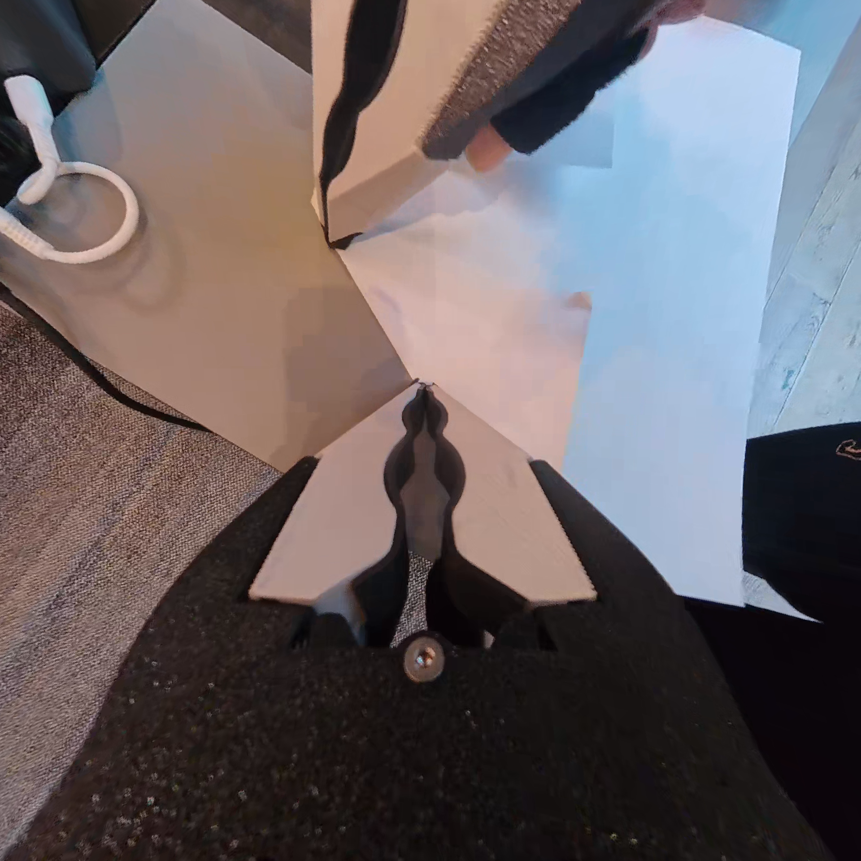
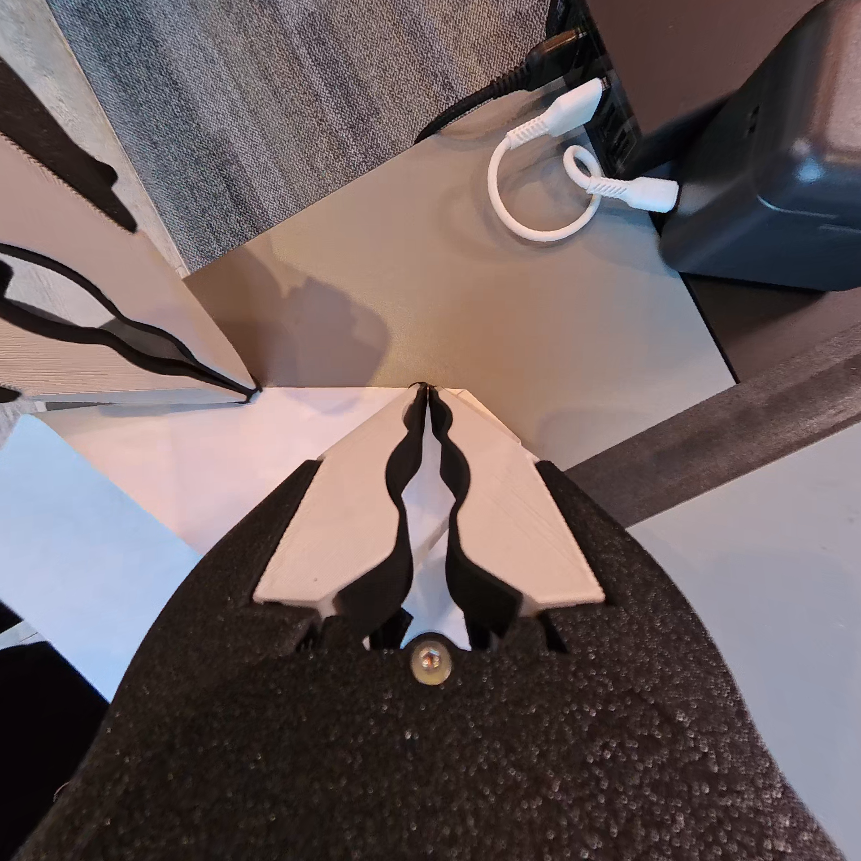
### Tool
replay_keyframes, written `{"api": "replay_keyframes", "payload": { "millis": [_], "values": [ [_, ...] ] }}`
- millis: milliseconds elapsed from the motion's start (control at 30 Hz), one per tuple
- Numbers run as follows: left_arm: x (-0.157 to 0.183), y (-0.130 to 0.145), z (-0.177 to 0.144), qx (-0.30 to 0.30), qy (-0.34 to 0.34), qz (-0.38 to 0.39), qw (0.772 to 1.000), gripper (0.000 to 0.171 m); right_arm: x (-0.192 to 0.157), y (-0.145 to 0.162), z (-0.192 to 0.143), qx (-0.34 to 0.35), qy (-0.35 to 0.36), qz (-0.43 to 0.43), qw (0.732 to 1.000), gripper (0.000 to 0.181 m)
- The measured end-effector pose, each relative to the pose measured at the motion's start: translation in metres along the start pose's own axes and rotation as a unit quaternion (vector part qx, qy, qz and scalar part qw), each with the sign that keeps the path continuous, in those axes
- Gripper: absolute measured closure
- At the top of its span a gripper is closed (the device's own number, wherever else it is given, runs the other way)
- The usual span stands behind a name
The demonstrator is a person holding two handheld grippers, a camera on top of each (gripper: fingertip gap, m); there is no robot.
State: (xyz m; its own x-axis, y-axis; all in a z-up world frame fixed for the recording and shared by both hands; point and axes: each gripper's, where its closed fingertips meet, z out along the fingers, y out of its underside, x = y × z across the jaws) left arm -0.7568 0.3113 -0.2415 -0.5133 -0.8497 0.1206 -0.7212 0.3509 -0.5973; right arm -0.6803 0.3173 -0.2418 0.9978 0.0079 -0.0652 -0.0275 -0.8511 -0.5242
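Note:
A white sheet of paper (image 1: 582, 326) lies on a grey table (image 1: 209, 279). My left gripper (image 1: 425, 386) is shut, its tips pinching the near end of the sheet's left edge, by the table's edge. My right gripper (image 1: 333, 242) shows farther off, held by a hand (image 1: 487, 149) in a dark sleeve, its tips shut on the far end of the same edge. In the right wrist view my right gripper (image 2: 421, 386) is shut on the paper (image 2: 186, 442) near its corner. The left gripper (image 2: 251, 393) pinches the same edge to the left.
A looped white cable (image 1: 93, 209) lies on the table's far side and also shows in the right wrist view (image 2: 536, 200), plugged into a black box (image 2: 768, 186). Grey carpet (image 1: 93, 466) lies below the table's edge. Pale wood floor (image 1: 815, 279) is at the right. My right fingertips sit around 8 cm from my left ones.

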Motion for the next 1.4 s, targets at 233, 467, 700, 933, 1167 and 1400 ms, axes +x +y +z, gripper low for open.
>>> {"api": "replay_keyframes", "payload": {
  "millis": [233,467,700,933,1167,1400],
  "values": [
    [0.010,0.010,-0.006,-0.005,0.006,0.046,0.999,0.171,0.000,0.000,0.000,0.000,0.005,-0.002,1.000,0.181],
    [0.018,0.020,-0.012,0.007,0.023,0.025,0.999,0.171,0.000,0.000,0.000,-0.001,0.006,-0.007,1.000,0.181],
    [0.023,0.030,-0.018,0.011,0.028,0.015,0.999,0.171,0.000,0.000,0.000,0.001,0.008,-0.007,1.000,0.181],
    [0.027,0.040,-0.024,0.015,0.023,0.010,1.000,0.171,0.000,0.000,0.000,0.000,0.010,-0.009,1.000,0.181],
    [0.032,0.049,-0.028,0.017,0.015,0.015,1.000,0.171,-0.001,0.000,0.000,-0.001,0.012,-0.010,1.000,0.181],
    [0.037,0.056,-0.030,0.007,-0.004,0.076,0.997,0.171,-0.001,0.000,0.000,0.001,0.016,-0.010,1.000,0.181]
  ]
}}
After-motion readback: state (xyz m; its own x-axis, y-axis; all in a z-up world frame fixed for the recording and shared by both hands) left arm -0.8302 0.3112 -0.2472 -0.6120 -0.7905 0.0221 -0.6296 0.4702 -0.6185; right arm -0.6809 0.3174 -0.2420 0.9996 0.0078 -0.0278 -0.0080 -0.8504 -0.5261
